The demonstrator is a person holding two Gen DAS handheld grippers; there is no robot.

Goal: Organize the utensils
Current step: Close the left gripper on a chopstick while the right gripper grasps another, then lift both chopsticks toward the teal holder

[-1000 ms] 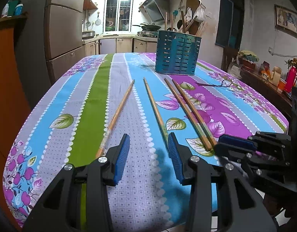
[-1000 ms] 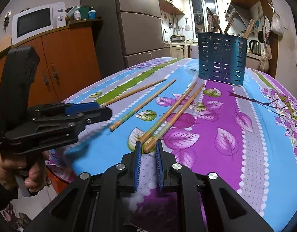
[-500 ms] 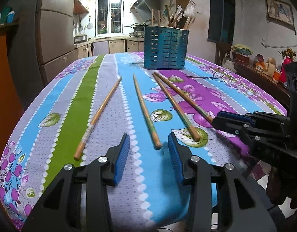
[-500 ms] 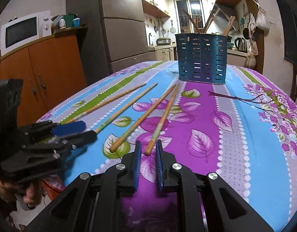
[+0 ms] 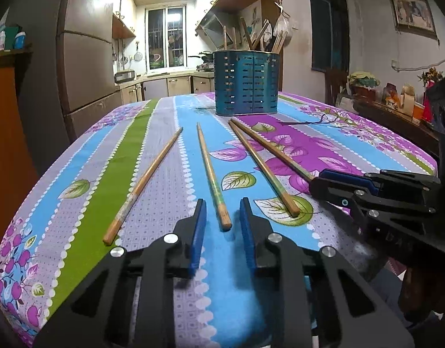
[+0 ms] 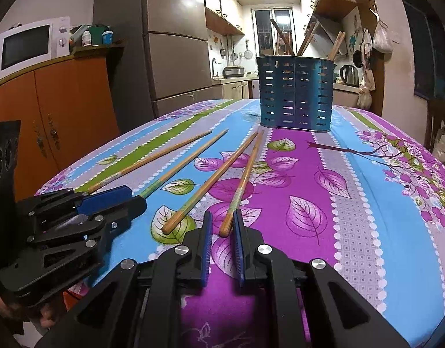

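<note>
No readable text, label, brand or number anywhere. Faint embossed marks on black plastic body of right gripper in left wrist view, illegible. Labels on small containers atop orange wooden cabinet too small and blurred to read.

Four chopsticks lie on the tablecloth, fanned out toward the near edge. Seen from the left wrist: the leftmost chopstick, the second chopstick, the third chopstick, and the rightmost chopstick. Behind their far tips stands the utensil holder, with wooden utensils upright in it.
</note>
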